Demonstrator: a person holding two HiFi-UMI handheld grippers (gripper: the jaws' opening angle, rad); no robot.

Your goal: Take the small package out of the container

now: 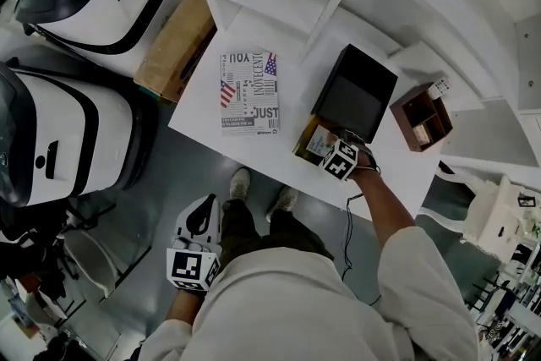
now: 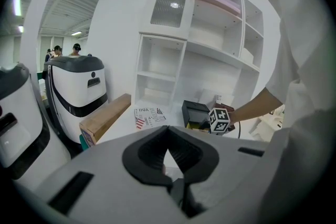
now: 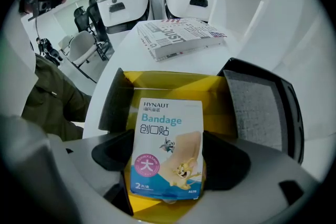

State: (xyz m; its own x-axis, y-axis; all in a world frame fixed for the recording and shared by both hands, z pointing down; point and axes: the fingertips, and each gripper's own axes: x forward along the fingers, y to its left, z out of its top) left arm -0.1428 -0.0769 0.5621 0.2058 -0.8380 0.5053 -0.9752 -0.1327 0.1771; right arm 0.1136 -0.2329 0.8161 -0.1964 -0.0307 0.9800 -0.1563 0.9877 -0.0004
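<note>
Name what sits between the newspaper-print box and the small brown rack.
The open black container, the right claw gripping the bandage package at its yellow base; head view shows it.

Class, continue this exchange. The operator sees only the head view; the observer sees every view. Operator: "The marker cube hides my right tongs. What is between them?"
Observer: A flat packet printed "Bandage". The right gripper has its tongs against the packet's side edges.
Operator: What lies behind it?
Observer: The open container, lined yellow. The inside of its lid is padded grey.
Operator: And my left tongs?
Observer: On the left gripper the tongs are together, with nothing between them.
</note>
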